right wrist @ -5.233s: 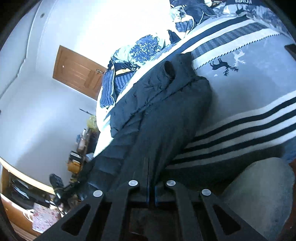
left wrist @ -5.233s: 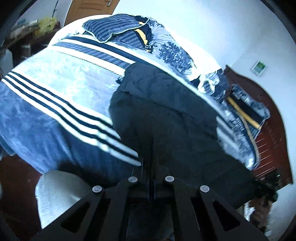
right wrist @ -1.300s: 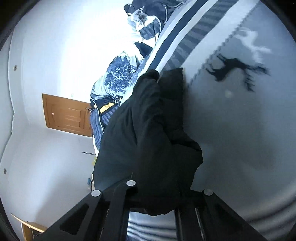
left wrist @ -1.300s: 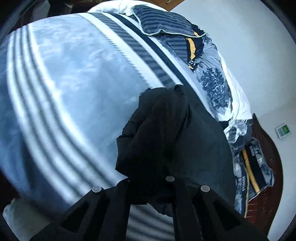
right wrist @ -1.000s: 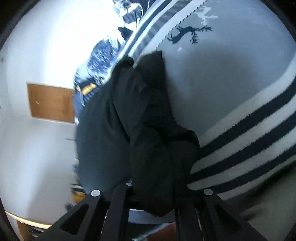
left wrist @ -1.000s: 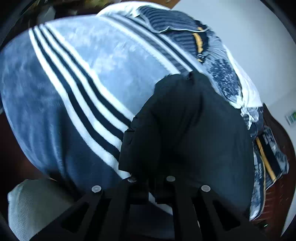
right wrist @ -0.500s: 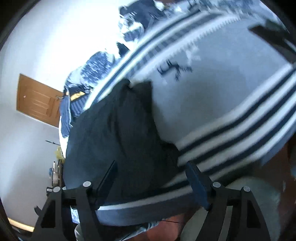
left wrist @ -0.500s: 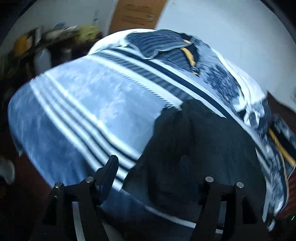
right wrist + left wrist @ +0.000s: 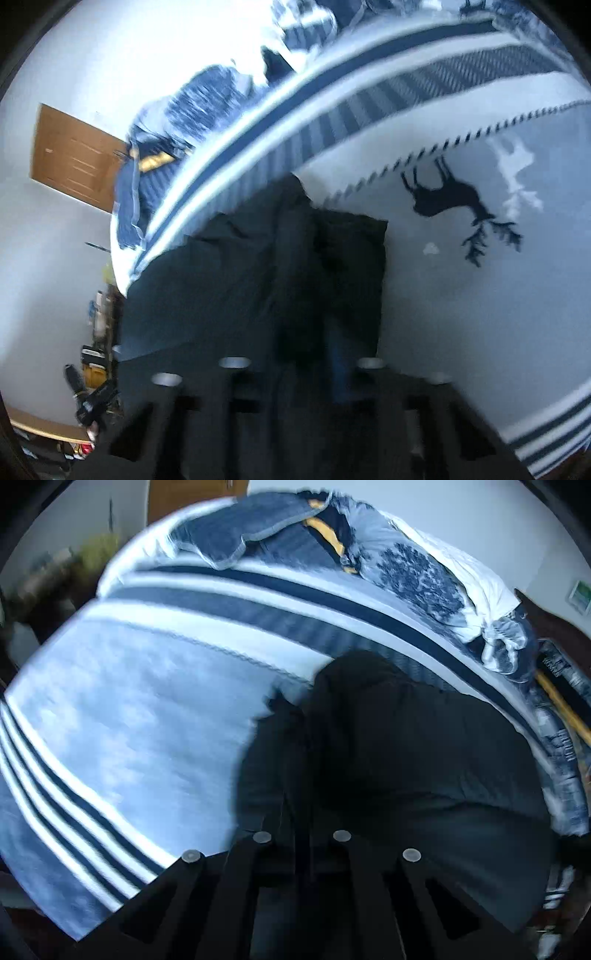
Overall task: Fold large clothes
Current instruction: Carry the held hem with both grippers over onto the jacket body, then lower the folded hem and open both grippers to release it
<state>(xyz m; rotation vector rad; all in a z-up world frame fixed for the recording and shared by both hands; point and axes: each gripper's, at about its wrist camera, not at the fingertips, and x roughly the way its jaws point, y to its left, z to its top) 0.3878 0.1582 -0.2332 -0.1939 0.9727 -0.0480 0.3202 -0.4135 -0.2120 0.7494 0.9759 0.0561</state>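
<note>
A black padded jacket lies folded on the blue and white striped blanket, its narrow end pointing to the pillows. My left gripper is shut at the jacket's near left edge, its dark fingertips sunk in the cloth. In the right wrist view the jacket fills the lower middle, and a raised fold runs up into my right gripper, which is shut on it. Black fingers against black cloth hide the exact pinch points. Both frames are blurred by motion.
Crumpled blue bedding is heaped along the far side of the bed. A dark deer figure marks the blanket to the right of the jacket. A wooden door and a cluttered desk stand beyond the bed.
Both grippers held the jacket's bunched end, opened wide and let it drop flat half a second ago, then closed again at its near edge. Both views now sit closer over the jacket.
</note>
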